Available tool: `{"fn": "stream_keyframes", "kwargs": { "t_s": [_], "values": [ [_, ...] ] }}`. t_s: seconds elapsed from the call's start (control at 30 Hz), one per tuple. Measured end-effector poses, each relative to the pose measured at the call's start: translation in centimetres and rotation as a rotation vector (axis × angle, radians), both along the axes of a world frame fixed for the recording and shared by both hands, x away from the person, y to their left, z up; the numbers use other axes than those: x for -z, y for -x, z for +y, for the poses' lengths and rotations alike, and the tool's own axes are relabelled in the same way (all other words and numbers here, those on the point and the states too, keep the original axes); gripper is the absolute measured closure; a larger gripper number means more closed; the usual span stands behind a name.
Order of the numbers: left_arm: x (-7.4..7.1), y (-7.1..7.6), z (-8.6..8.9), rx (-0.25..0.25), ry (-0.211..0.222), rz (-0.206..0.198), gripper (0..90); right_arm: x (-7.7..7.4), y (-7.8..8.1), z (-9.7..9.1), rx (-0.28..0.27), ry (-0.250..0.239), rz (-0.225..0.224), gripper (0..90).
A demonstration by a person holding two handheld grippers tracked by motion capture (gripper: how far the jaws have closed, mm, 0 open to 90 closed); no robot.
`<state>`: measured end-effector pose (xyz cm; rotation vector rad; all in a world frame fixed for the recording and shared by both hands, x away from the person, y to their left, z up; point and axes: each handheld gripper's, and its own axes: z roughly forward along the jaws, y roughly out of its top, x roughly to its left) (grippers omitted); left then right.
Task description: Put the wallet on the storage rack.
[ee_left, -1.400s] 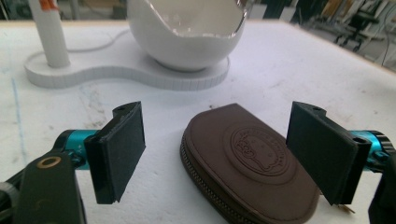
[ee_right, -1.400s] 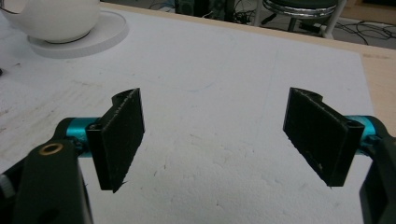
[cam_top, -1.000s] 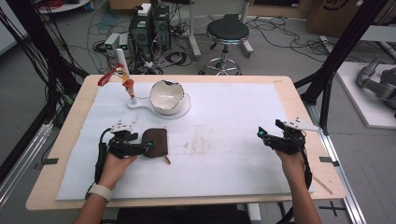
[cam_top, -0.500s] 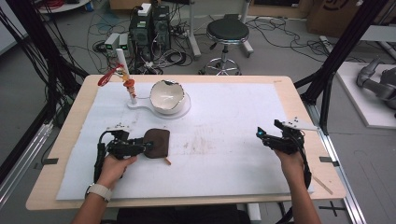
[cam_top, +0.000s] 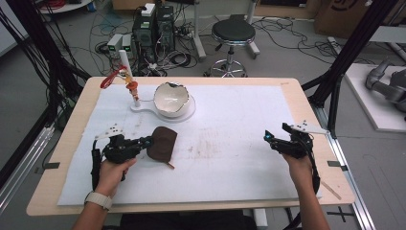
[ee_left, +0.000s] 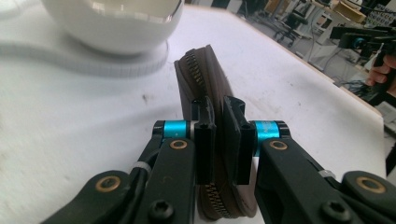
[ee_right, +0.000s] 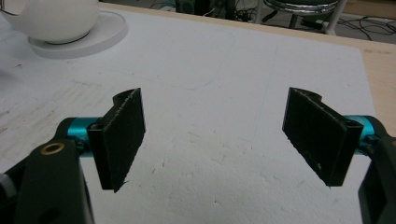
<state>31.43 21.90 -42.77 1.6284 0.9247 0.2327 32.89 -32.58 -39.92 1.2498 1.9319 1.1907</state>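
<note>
Toward the tabletop's left edge, the left gripper (cam_top: 143,142), jaws just closed, pinches the brown zippered leather pouch (cam_top: 162,143) w/ its long axis running away toward the white bowl (cam_top: 171,97); right gripper (cam_top: 271,139) gapes empty, well apart.

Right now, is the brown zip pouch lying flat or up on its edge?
On edge: the left gripper is shut on the brown pouch, whose zipper edge faces up, clear of the white mat.

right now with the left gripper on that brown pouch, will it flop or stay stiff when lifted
Probably floppy: the pouch looks like soft brown leather with a zipper round its edge, and the left gripper pinches only one end, so the free end may sag. It looks thin and flat, so likely light. The matte surface should not slip much between the pads.
</note>
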Motion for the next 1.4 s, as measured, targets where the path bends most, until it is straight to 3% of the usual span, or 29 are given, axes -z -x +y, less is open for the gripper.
{"fn": "stream_keyframes", "kwargs": {
  "t_s": [0.07, 0.13, 0.37, 0.5, 0.7, 0.83, 0.97, 1.1, 1.2, 1.27, 1.4],
  "values": [
    [-1.0, 0.4, 0.1, -0.015, -0.023, -0.063, 83.2, 0.0, 0.0, 0.0, 0.001, 0.0, 0.0, 21.2],
    [-1.3, 0.7, 0.2, -0.025, -0.031, -0.087, 83.2, 0.0, 0.0, -0.1, 0.003, 0.0, 0.003, 21.2],
    [-1.6, 0.7, 0.7, -0.049, -0.029, -0.115, 83.6, 0.0, 0.0, 0.1, -0.001, -0.003, 0.003, 21.2],
    [-3.0, -0.1, 0.7, -0.056, -0.024, -0.156, 83.7, -0.1, -0.1, 0.0, 0.001, -0.008, -0.004, 21.2],
    [-7.4, -3.0, -0.8, -0.064, -0.09, -0.252, 83.7, -0.1, -0.2, 0.0, -0.001, -0.015, -0.005, 21.2],
    [-9.2, -5.3, -1.5, -0.073, -0.107, -0.277, 83.7, -0.1, -0.4, 0.1, -0.005, -0.019, -0.006, 21.3],
    [-9.8, -7.4, -1.8, -0.094, -0.121, -0.278, 83.6, 0.0, -0.4, 0.1, -0.011, -0.017, -0.004, 21.2],
    [-10.3, -9.0, -2.1, -0.066, -0.142, -0.317, 83.6, 0.1, -0.5, 0.0, -0.008, -0.023, 0.002, 21.2],
    [-10.3, -10.3, -2.3, -0.048, -0.206, -0.338, 83.6, 0.1, -0.6, -0.1, -0.009, -0.024, 0.003, 21.2],
    [-10.3, -11.0, -2.4, -0.043, -0.238, -0.331, 83.5, 0.2, -0.6, -0.1, -0.008, -0.025, 0.006, 21.2],
    [-10.3, -11.7, -3.0, -0.009, -0.264, -0.357, 83.5, 0.2, -0.6, -0.1, -0.008, -0.028, 0.009, 21.2]
  ]
}}
